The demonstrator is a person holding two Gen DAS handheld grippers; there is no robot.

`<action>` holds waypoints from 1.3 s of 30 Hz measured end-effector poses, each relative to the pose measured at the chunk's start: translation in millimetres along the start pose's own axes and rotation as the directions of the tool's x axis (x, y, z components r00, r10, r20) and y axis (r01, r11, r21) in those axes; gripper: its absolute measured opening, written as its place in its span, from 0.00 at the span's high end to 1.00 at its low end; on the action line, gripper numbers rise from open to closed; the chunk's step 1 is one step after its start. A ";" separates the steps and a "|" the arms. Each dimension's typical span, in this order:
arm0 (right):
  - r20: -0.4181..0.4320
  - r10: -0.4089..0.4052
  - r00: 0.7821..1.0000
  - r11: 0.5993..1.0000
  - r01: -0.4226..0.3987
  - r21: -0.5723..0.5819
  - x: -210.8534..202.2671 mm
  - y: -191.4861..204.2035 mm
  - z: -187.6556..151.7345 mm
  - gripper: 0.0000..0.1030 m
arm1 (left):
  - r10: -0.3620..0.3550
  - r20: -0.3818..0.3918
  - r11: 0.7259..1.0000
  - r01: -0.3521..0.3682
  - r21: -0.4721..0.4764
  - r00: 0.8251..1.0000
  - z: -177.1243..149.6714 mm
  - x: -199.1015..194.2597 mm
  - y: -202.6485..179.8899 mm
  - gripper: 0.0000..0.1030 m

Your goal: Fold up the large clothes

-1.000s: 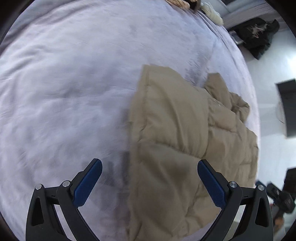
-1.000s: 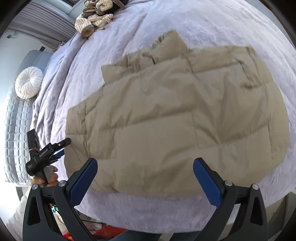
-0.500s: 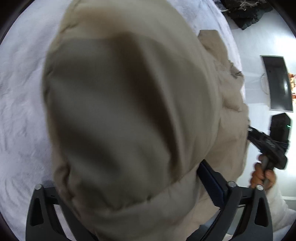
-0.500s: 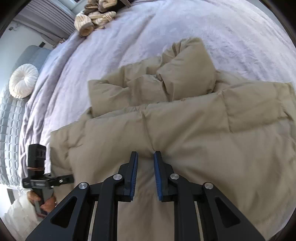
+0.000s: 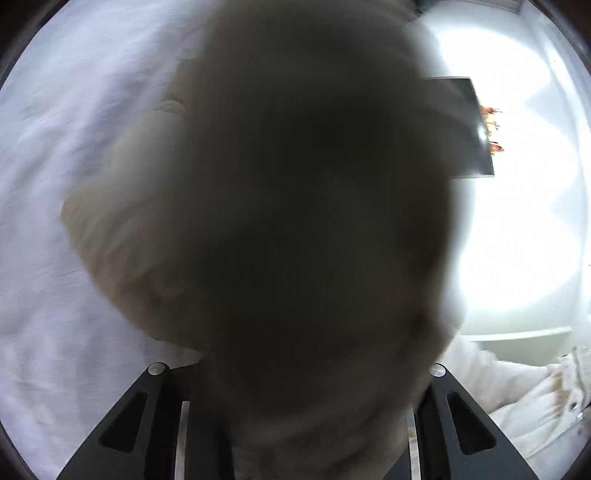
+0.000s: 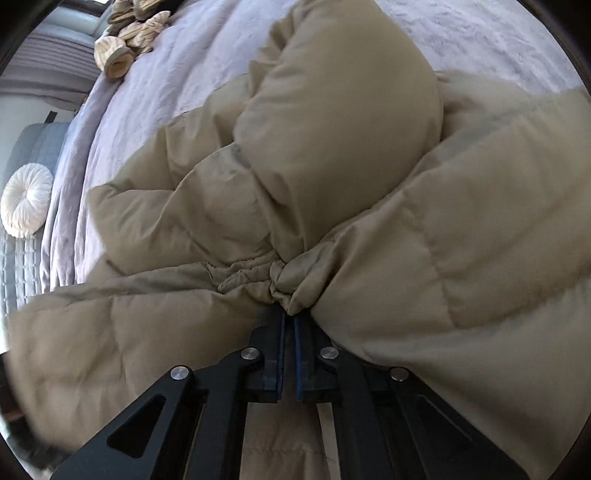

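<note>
While both views are full of tan cloth, each line below tells one thing.

Left wrist view, coat: the puffy tan coat (image 5: 295, 221) is bunched right up against the camera, so it looks dark and blurry and fills the middle.
Left wrist view, left tongs: the left tongs (image 5: 295, 406) are closing with the coat between them; the tips are hidden under the cloth, so I cannot tell if they press on it yet.
Left wrist view, bed: the pale purple bed (image 5: 55, 166) shows on the left side, behind the coat.
Left wrist view, screen: a dark flat screen (image 5: 469, 122) shows at the right, by a bright white wall.
Left wrist view, sleeve: a white sleeve (image 5: 517, 398) is at the bottom right.

Right wrist view, coat: the coat lies on the bed, with one fat puffy part folded over on top.
Right wrist view, right tongs: the right tongs (image 6: 289, 314) are pressed together, pinching a gathered, wrinkly edge of the coat.
Right wrist view, bed: the bed runs up to the far top.
Right wrist view, pillow: a round white pillow (image 6: 26, 205) sits at the left, off the bed.
Right wrist view, striped cloth: a heap of striped cloth (image 6: 129, 33) lies at the far top of the bed, well apart from the coat.
</note>
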State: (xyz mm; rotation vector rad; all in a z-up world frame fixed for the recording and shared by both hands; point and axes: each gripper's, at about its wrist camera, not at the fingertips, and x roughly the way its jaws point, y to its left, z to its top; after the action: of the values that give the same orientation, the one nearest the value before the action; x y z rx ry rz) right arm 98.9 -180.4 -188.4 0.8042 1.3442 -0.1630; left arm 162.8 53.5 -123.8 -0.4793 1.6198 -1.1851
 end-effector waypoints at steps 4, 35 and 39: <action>-0.002 0.030 1.000 0.999 -0.030 0.015 -3.2 -4.9 -0.3 1.00 | -0.013 0.019 1.000 0.014 -0.025 1.000 14.4 27.0 -29.3 0.70; 0.115 0.517 0.848 0.800 -0.527 0.286 -35.9 -132.3 -185.6 1.00 | 0.312 -0.171 0.939 -0.276 0.207 0.934 55.7 264.4 -213.1 0.28; 0.128 0.556 0.821 0.766 -0.567 0.303 -43.1 -142.7 -190.1 1.00 | 0.309 -0.191 0.931 -0.255 0.263 0.932 58.6 297.9 -225.9 0.27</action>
State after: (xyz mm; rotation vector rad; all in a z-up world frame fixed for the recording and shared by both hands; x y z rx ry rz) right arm -141.6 -184.7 -210.8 1.4560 0.9994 0.0820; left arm 44.0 -302.3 -74.3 0.0482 1.6490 -1.2213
